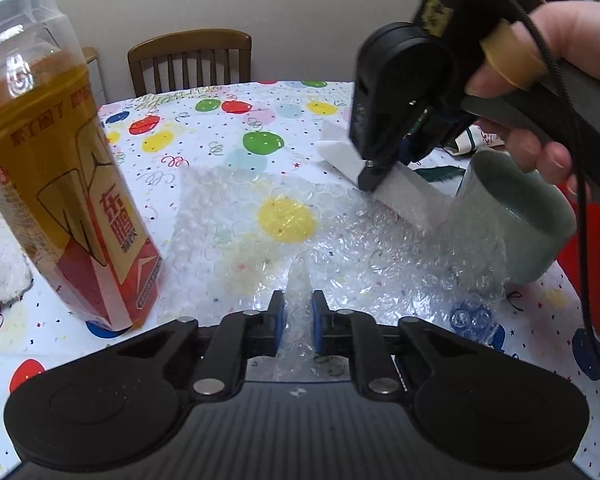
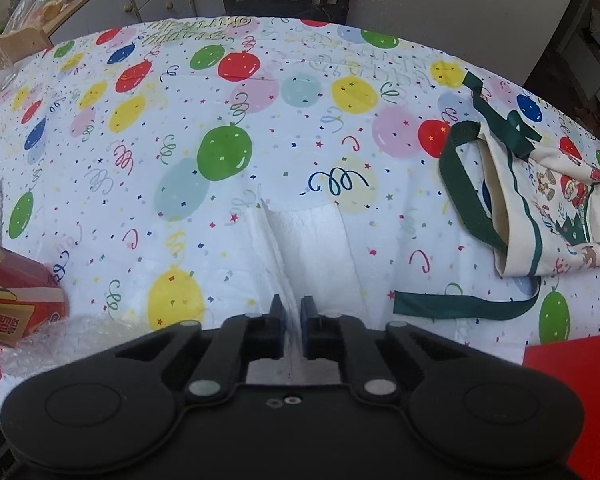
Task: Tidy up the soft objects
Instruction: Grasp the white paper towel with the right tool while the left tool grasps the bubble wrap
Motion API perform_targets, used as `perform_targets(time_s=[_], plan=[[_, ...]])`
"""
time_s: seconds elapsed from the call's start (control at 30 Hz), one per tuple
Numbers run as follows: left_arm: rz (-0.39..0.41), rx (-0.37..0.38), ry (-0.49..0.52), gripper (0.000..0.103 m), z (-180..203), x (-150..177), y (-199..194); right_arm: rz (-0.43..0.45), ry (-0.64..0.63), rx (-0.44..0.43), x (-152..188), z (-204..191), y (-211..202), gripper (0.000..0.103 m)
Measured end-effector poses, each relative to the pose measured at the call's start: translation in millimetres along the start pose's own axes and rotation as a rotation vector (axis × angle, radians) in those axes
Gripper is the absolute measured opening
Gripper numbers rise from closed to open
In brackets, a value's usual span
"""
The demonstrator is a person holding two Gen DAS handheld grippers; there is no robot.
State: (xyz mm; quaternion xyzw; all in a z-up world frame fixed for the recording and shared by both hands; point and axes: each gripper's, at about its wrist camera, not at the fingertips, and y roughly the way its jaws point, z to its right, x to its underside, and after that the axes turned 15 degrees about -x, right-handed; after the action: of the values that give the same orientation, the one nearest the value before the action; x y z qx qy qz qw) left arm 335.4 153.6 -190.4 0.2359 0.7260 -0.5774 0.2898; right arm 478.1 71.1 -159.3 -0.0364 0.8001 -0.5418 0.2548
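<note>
Left gripper (image 1: pixel 298 320) is pinched tight on a ridge of the bubble wrap (image 1: pixel 340 240) on the table; right gripper (image 2: pixel 293 326) is clamped on the white foam sheet's (image 2: pixel 312 236) near edge. I'd lift both slowly, wrap clear of the cup (image 1: pixel 516 220) behind it.

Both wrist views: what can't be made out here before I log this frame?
- Cup, left wrist view: base veiled by bubble wrap; contents unreadable.
- Foam sheet, right wrist view: near edge hidden behind the right gripper.
- Bottle, left wrist view: top cut off by the frame's edge.
- Tote bag, right wrist view: its right side runs out of frame; inside not visible.
</note>
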Motion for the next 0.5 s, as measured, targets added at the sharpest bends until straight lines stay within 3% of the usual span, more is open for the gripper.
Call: perform_targets(time_s=[0.4,0.5], plan=[[0.036,0.004,-0.061,0.007,-13.1,-3.5,-21.0,0.16,-0.007,-0.101,10.1,-6.0,-70.2,0.0],[0.049,-0.001,-0.078,0.007,-17.8,-5.1,-30.0,0.155,-0.031,-0.124,10.7,-7.8,-78.7,0.0]])
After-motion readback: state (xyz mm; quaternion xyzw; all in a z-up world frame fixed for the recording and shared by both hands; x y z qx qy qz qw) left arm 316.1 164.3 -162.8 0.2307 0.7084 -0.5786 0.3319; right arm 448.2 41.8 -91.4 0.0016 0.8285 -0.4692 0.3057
